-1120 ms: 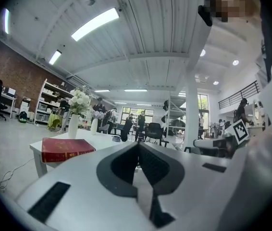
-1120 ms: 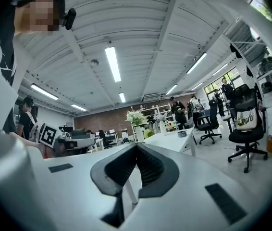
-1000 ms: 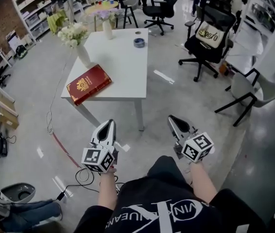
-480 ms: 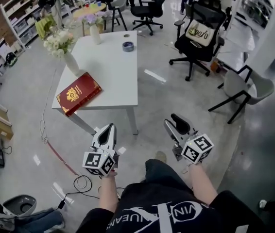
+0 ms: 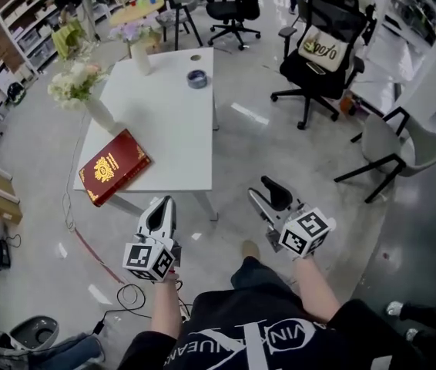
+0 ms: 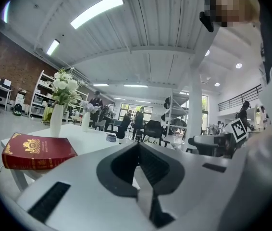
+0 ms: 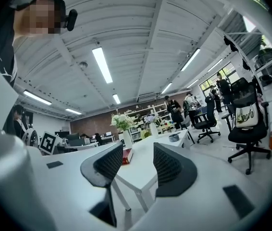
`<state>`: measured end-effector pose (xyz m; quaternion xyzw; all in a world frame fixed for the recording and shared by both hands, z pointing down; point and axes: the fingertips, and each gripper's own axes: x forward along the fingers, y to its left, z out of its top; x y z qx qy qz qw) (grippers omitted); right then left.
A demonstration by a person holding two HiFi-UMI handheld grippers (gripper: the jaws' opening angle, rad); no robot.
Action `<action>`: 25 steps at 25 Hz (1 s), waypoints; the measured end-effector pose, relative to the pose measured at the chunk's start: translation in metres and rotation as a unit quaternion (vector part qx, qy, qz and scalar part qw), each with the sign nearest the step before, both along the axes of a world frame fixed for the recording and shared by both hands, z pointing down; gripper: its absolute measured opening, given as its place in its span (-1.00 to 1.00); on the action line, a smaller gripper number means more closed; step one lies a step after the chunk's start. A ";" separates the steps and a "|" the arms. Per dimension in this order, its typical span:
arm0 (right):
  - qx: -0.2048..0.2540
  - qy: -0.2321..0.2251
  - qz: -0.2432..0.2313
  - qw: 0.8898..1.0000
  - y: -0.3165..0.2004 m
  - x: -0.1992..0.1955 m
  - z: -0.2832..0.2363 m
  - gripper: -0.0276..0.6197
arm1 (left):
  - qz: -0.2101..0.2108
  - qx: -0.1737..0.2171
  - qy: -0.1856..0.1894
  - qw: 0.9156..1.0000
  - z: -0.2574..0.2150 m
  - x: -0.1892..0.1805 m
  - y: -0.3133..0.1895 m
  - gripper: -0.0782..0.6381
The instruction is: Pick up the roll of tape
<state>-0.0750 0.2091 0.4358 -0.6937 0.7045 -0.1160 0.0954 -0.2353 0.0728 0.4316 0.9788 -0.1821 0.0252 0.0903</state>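
While the roll of tape (image 5: pixel 197 79) lies well ahead, the right hand-held gripper (image 5: pixel 262 190) is opening, empty, readying to grasp; the left hand-held gripper (image 5: pixel 165 202) is closed.

In the head view, the black shirt (image 5: pixel 226 314) at 6 o'clock carries white letters, and only "VIN" is readable. At 1 o'clock, the cushion (image 5: pixel 317 48) on the office chair (image 5: pixel 349 21) has dark print, too unclear to read. The red book (image 5: pixel 114 166) at 9 o'clock shows only a gold emblem.
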 end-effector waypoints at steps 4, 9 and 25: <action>0.003 -0.004 -0.013 1.000 -0.027 0.030 -0.001 -0.33 | -0.012 0.000 0.000 1.000 -0.002 0.026 -0.020 -0.77; 0.004 -0.006 -0.039 0.999 -0.057 0.056 0.007 -0.33 | -0.031 -0.005 -0.003 1.000 0.006 0.049 -0.045 -0.77; -0.009 -0.001 -0.078 0.997 -0.110 0.134 0.013 -0.33 | -0.058 -0.003 0.000 0.998 0.011 0.130 -0.091 -0.77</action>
